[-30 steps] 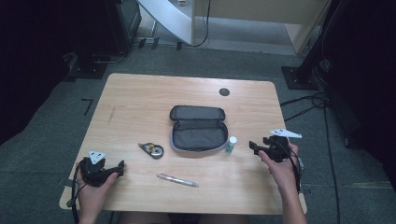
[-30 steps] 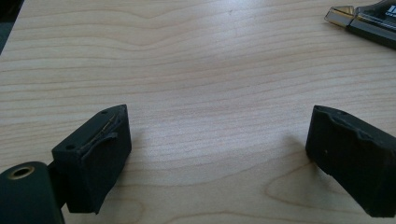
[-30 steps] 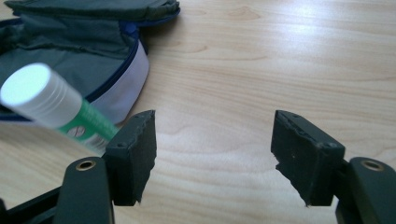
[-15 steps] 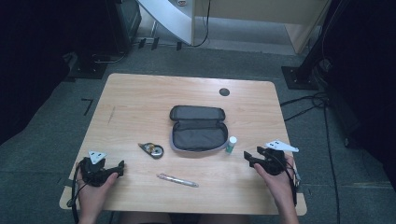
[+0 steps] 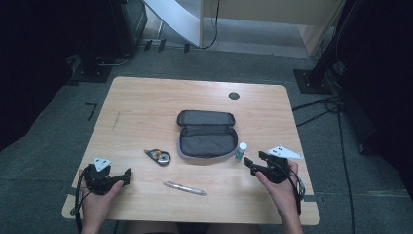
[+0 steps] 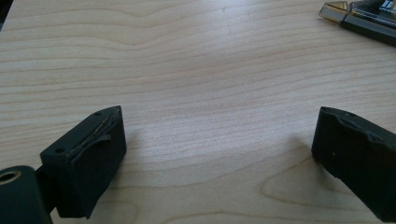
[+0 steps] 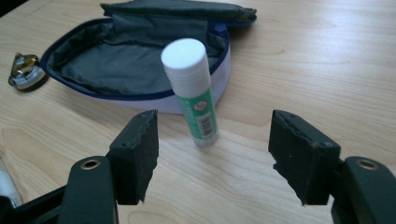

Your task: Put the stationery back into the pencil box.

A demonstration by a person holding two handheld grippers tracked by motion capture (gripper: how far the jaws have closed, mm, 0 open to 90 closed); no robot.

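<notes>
The left gripper (image 5: 127,176) rests low on the table (image 5: 146,105) at its near left corner, just as it did a second ago. Its jaws stand released and wide, with nothing but bare wood between them. In the left gripper view a dark, gold-trimmed piece, likely the tape dispenser (image 6: 369,16), lies well beyond and to the right of the right-hand finger (image 6: 359,163). A pen (image 5: 185,188) lies on the table to the right of the jaws, apart from them.

Further right, the open pouch (image 5: 205,139) lies flat with its lining up and nothing visible inside.

The change is on the right. Over the last second the right gripper (image 5: 249,164) has slid in from the table's right edge toward the glue stick (image 7: 192,91) (green label, white cap). It now sits just short of it. In the right gripper view the stick stands upright beyond the fingertips, lined up with the gap and a little nearer the left-hand finger (image 7: 135,154), touching neither. The pouch's near wall lies just behind the stick. These jaws are also released and spread wide, grasping nothing.

So the approach looks nearly done and the grasp not yet begun. A short push forward should bring the stick between the fingers for closing, most likely so it can be lifted into the pouch. The stick is tall and narrow, so a nudge from one finger could tip it.
</notes>
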